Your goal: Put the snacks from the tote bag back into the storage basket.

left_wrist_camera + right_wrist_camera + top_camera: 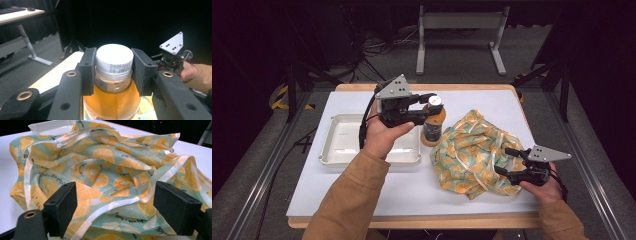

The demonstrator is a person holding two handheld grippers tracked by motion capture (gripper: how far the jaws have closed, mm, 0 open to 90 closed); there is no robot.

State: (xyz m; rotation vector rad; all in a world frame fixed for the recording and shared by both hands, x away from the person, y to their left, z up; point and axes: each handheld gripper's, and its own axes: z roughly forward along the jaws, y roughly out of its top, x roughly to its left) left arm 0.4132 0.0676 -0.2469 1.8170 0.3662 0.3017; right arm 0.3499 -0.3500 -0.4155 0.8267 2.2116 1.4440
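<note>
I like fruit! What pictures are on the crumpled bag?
Orange slices on pale green, white trim on the bag, clearest in the right gripper view.

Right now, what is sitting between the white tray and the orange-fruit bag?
The bottle of orange drink stands between the white tray and the fruit-print bag, seen in the high view. The left gripper is shut on its white cap.

Teal orange-slice-print bag [474,152], amber white-capped bottle [433,120].
</note>
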